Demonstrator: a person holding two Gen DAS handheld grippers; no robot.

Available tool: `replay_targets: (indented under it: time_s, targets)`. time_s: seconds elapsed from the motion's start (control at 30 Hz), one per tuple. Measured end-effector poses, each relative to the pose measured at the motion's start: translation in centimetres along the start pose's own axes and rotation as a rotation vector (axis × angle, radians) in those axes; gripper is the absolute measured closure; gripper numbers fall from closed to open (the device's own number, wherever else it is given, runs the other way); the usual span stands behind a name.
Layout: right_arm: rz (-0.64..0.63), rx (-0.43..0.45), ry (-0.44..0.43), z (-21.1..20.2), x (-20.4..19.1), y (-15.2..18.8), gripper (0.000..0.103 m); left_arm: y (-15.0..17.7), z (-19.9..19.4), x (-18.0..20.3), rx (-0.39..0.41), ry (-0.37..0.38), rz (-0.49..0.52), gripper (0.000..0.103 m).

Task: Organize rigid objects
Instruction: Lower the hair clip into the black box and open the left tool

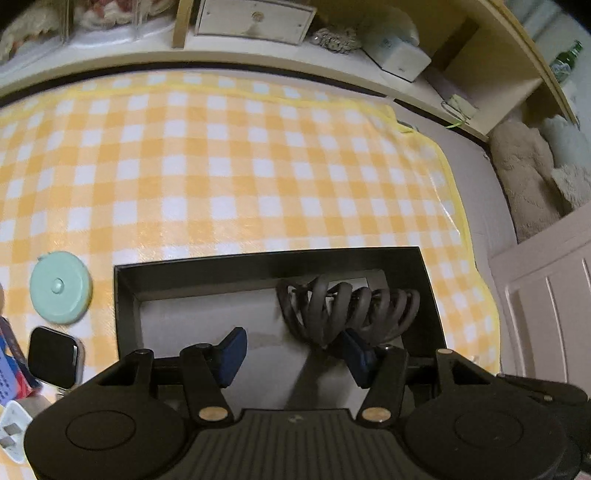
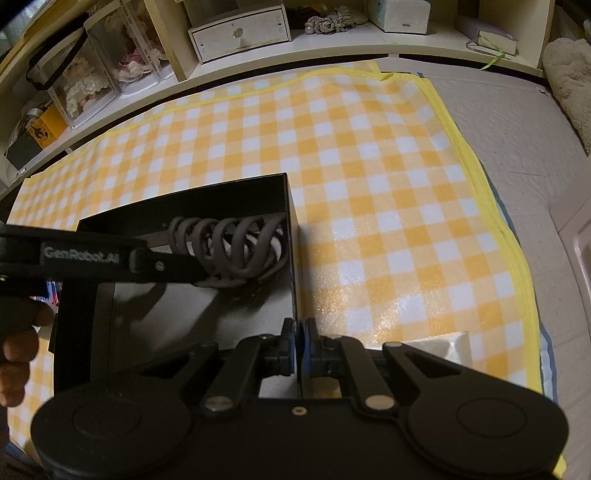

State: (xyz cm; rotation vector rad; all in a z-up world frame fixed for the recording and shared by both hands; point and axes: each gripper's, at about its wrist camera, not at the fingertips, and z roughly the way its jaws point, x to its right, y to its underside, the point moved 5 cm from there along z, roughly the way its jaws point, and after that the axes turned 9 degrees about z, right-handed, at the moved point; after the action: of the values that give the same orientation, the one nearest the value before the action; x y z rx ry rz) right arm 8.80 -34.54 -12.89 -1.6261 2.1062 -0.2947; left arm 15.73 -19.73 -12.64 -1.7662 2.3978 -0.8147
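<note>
Your left gripper (image 1: 291, 350) had its blue fingers (image 1: 231, 354) spread wide inside the black box (image 1: 125, 295). The dark hair claw (image 1: 347, 314) lay in the box's far right corner, touching the right finger. Your right gripper (image 2: 298, 345) pinched the box's right wall. Only the left view showed the green round case (image 1: 61, 291) and watch (image 1: 53, 356) on the checkered cloth (image 1: 258, 166).

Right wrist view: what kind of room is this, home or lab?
Most likely a home, perhaps a bedroom. A yellow checked mat lies on a quilted surface, by low wooden shelves holding a small drawer box, dolls in clear cases and a plush toy.
</note>
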Motion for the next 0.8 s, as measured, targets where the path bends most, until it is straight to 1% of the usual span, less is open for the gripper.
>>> replay_targets:
  time_s: [0.1, 0.17, 0.23, 0.33, 0.47, 0.73, 0.77, 0.8]
  targets:
    - [0.0, -0.001, 0.0, 0.0, 0.0, 0.0, 0.098, 0.4, 0.8, 0.5, -0.028, 0.041, -0.018, 0.045]
    - [-0.001, -0.001, 0.001, 0.0, 0.0, 0.0, 0.098, 0.7, 1.1, 0.9, -0.026, 0.072, -0.03, 0.045]
    - [-0.001, -0.001, 0.001, 0.0, 0.0, 0.0, 0.098, 0.6, 1.6, 1.3, -0.026, 0.084, -0.046, 0.045]
    - [-0.001, -0.001, 0.0, 0.0, 0.0, 0.0, 0.098, 0.2, 2.1, 1.9, -0.007, 0.075, -0.049, 0.045]
    - [-0.001, -0.001, 0.0, 0.0, 0.0, 0.0, 0.098, -0.1, 1.9, 2.3, 0.001, 0.054, -0.002, 0.045]
    - [0.0, -0.001, 0.001, -0.1, 0.0, 0.0, 0.098, -0.3, 0.7, 1.6, 0.02, 0.04, 0.036, 0.044]
    - [0.0, -0.001, 0.001, -0.1, 0.0, 0.0, 0.098, -0.3, 0.5, 1.6, 0.018, 0.041, 0.038, 0.041]
    - [-0.001, -0.001, 0.001, -0.1, 0.0, 0.0, 0.098, -0.2, 0.3, 1.7, 0.018, 0.041, 0.04, 0.037]
